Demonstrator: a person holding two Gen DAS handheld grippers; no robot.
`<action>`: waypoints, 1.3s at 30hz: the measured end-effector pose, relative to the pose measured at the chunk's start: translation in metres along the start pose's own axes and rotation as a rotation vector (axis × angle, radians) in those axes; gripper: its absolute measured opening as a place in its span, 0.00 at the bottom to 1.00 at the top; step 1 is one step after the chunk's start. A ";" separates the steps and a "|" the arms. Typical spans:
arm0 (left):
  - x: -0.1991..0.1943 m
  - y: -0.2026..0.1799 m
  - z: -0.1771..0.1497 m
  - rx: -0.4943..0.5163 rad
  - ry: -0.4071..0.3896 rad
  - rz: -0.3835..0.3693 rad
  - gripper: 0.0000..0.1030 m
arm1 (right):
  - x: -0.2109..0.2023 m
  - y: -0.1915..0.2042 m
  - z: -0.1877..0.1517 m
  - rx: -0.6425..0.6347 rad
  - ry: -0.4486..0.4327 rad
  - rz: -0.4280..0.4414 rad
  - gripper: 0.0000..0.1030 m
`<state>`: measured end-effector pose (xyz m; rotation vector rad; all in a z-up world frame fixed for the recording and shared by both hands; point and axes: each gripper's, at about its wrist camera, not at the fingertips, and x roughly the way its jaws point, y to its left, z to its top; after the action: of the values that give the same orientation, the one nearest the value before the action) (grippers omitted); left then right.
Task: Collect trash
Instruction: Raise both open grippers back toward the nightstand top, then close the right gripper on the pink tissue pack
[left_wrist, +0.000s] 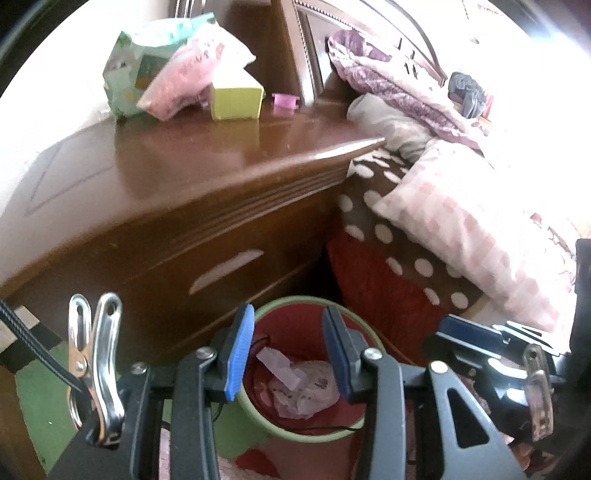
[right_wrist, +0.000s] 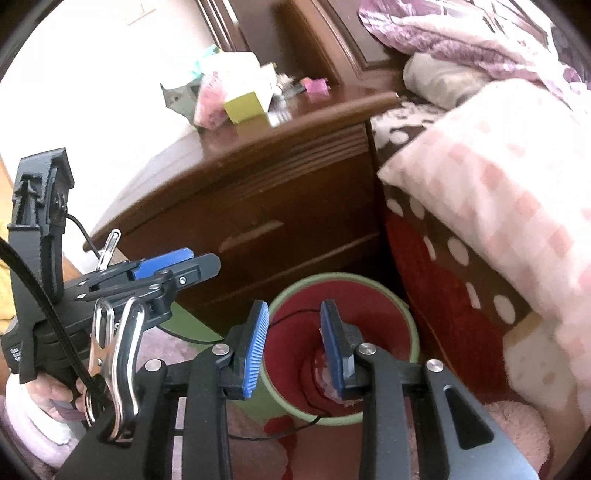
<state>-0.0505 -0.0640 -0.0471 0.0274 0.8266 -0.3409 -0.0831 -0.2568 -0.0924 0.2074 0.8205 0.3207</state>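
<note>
Left gripper (left_wrist: 288, 350) and right gripper (right_wrist: 293, 347): ribbed blue pads parted narrowly, nothing between. Round green-rimmed bin (left_wrist: 258, 406) with red liner sits on the floor at 6 o'clock from the glossy wooden counter (left_wrist: 192, 162). Crumpled translucent wrappers (left_wrist: 299, 387) lie inside.

A bedroom in a home; a bed (left_wrist: 480, 206) piled with a pink checked blanket (right_wrist: 498, 192), a brown polka-dot cover (left_wrist: 388, 236) and a purple floral pillow (left_wrist: 388, 81) stands against a carved wooden headboard (left_wrist: 306, 55); just beside it is a brown wooden nightstand (left_wrist: 177, 206) with drawers, bearing tissue packs (left_wrist: 147, 70) and a small yellow-green box (left_wrist: 236, 99); a small waste bin (left_wrist: 258, 410) sits on the floor before it.
</note>
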 end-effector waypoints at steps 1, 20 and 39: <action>-0.003 0.000 0.002 0.000 -0.006 0.003 0.39 | -0.002 0.001 0.001 -0.002 -0.005 0.003 0.29; -0.063 0.031 0.067 -0.066 -0.104 0.034 0.39 | -0.048 0.035 0.062 -0.085 -0.129 0.049 0.29; -0.034 0.098 0.112 -0.203 -0.125 0.085 0.40 | 0.002 0.067 0.156 -0.214 -0.162 0.065 0.30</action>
<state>0.0387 0.0213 0.0436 -0.1462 0.7302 -0.1756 0.0213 -0.2024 0.0305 0.0585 0.6154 0.4444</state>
